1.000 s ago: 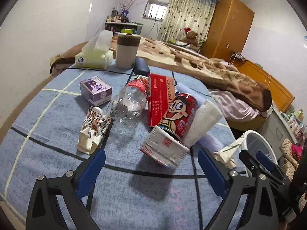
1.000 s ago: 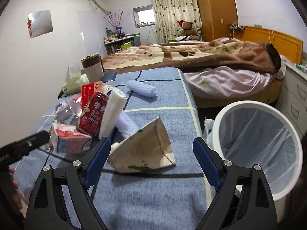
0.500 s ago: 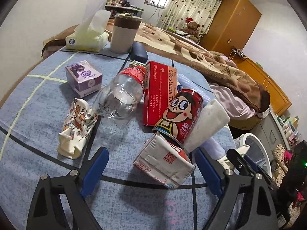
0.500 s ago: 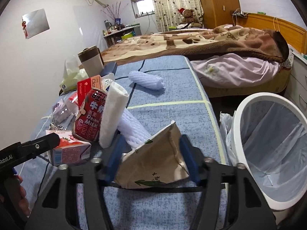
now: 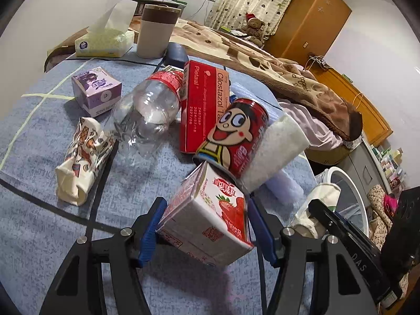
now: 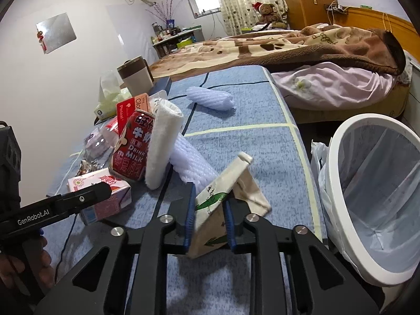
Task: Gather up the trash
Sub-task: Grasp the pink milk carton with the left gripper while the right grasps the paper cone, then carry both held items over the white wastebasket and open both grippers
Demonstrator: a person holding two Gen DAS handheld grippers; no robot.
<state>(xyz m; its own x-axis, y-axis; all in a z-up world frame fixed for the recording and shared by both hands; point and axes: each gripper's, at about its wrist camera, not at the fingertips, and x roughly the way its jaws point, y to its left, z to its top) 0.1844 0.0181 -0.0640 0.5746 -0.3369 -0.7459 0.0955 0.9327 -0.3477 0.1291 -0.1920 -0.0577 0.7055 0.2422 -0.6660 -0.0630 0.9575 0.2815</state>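
You have a red cartoon-face can (image 5: 237, 136), pink-white strawberry carton (image 5: 207, 218), blue striped cloth (image 5: 52, 236), white bin (image 6: 367, 197).

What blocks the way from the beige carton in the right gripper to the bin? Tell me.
Nothing visible. The right gripper is shut on the beige carton, and the white bin stands open just to its right, beyond the table edge.
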